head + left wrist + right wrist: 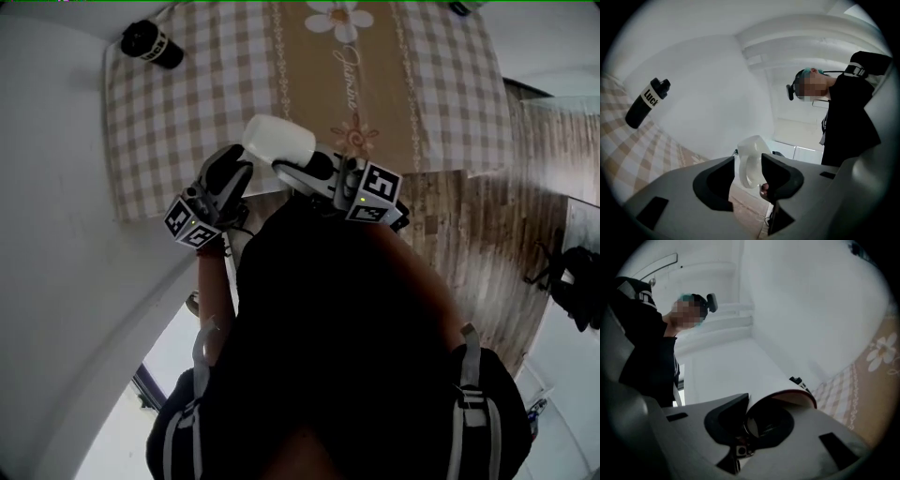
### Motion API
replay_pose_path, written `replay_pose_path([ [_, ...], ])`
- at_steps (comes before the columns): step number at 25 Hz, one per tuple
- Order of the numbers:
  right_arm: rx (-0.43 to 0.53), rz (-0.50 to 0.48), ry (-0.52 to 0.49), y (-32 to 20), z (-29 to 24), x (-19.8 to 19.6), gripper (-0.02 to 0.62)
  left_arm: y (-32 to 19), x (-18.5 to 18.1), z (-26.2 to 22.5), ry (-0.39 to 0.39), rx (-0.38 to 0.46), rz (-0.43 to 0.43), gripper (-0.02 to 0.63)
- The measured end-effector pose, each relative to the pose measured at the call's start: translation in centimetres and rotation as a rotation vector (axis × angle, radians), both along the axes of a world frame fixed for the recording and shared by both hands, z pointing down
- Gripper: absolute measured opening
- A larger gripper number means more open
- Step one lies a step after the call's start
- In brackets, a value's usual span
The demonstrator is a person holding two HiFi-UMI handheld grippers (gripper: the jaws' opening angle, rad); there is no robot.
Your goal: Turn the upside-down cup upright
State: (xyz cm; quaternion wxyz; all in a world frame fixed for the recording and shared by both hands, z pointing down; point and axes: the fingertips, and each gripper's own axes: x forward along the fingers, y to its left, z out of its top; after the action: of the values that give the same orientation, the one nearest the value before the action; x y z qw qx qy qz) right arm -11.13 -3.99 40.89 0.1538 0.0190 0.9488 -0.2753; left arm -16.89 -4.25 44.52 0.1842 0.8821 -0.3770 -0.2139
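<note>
your right gripper (749,414) is clenched on the thin wall of the cup (278,141), held in the air at the edge of the table (187,122). your left gripper (747,161) straddles it, jaws apart, seemingly not pressing. a one-sided pinch could let it swivel or drop. the rim grip is dark, and you can't tell which way the mouth faces.

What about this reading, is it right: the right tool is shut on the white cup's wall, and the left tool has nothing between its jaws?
Not quite. The left tool is not empty: the handle of the white cup stands between its open jaws, as the left gripper view shows. The right tool is indeed shut on the cup's wall.
</note>
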Motion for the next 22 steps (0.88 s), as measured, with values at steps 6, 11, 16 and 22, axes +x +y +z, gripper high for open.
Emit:
replay_pose_path([
  [6,0.330,0.057,0.260,0.2,2.0,-0.8,0.032,-0.4,-2.0,-1.2,-0.228,-0.006,-0.086,0.221],
  [11,0.581,-0.065,0.403,2.7,3.4,-1.0,0.031,0.6,0.8,-1.2,-0.139,-0.049,0.148,0.407],
  [16,0.764,-0.219,0.475,5.2,3.9,-0.9,0.031,1.7,3.4,-0.5,-0.214,-0.039,0.313,0.408],
  [22,0.868,-0.279,0.488,6.9,4.4,-0.9,0.032,2.2,5.2,-0.9,-0.184,-0.047,0.395,0.411],
])
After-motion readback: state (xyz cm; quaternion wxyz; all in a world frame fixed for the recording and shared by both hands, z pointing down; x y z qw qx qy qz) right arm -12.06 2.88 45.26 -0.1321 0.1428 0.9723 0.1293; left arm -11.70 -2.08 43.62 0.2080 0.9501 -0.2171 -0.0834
